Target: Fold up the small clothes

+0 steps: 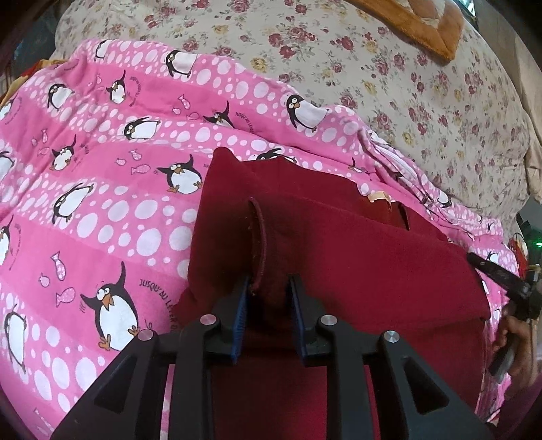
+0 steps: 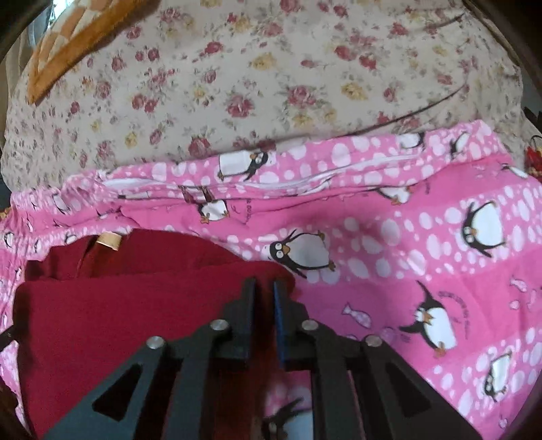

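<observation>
Left wrist view: my left gripper [image 1: 267,287] pinches a hemmed fold of the maroon garment [image 1: 355,257], lying mid penguin blanket [image 1: 101,203]. It's soft, light, floppy fleece; edges and corners grip best. Rightward, my right gripper [image 2: 264,294] nips its right corner, jaws nearly together. Floral sheet [image 2: 237,84] lies beyond; nothing blocks.

You've got one dark red garment [image 1: 355,257], one pink penguin blanket [image 1: 101,203], one floral sheet [image 1: 389,67], one orange mat [image 1: 423,23], two grippers: left gripper [image 1: 269,287], right gripper [image 2: 264,287].
</observation>
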Tool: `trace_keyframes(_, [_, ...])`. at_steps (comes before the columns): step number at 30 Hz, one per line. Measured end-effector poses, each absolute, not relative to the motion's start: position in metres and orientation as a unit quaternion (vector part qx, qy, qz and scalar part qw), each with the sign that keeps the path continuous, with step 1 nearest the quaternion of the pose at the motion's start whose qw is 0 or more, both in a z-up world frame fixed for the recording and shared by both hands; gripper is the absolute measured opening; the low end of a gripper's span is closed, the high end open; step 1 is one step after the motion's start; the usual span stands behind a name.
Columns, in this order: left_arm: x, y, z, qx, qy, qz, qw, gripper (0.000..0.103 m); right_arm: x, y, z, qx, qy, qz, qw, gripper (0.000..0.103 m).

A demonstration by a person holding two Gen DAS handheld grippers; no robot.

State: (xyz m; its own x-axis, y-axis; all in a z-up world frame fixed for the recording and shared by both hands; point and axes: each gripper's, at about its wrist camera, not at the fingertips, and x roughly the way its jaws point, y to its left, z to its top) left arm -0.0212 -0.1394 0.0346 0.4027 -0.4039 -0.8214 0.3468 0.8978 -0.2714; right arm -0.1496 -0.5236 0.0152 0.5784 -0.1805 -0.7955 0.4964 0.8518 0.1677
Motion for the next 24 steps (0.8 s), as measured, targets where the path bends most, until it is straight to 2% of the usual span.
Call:
trace_keyframes(3, [-0.021, -0.139, 0.035, -0.029, 0.498, -0.224, 0.837, 0.002, -0.165, -0.519, 0.032, 0.202, 0.412, -0.189, 0.868, 0.032])
trace_keyframes(4, [-0.021, -0.139, 0.035, -0.03, 0.498, -0.223, 0.837, 0.002, -0.172, -0.517, 0.036, 0.218, 0.416, -0.176, 0.865, 0.044])
trace_keyframes(5, [-0.021, -0.139, 0.034, -0.03, 0.498, -0.223, 0.838, 0.002, -0.177, -0.515, 0.037, 0.228, 0.419, -0.168, 0.863, 0.051])
trace_keyframes(10, [-0.021, -0.139, 0.033, -0.03, 0.495, -0.221, 0.84, 0.005, -0.193, -0.49, 0.026, 0.23, 0.455, -0.138, 0.849, 0.05])
trace_keyframes(11, [-0.021, -0.139, 0.033, -0.031, 0.494, -0.222, 0.84, 0.005, -0.193, -0.484, 0.018, 0.206, 0.477, -0.149, 0.841, 0.041])
trace_keyframes(14, [-0.022, -0.139, 0.033, -0.026, 0.491, -0.224, 0.841, 0.006, -0.196, -0.473, 0.008, 0.148, 0.481, -0.165, 0.848, 0.035])
trace_keyframes(24, [-0.041, -0.138, 0.044, 0.009, 0.473, -0.223, 0.852, 0.006, -0.237, -0.462, 0.043, 0.186, 0.47, -0.14, 0.852, 0.038])
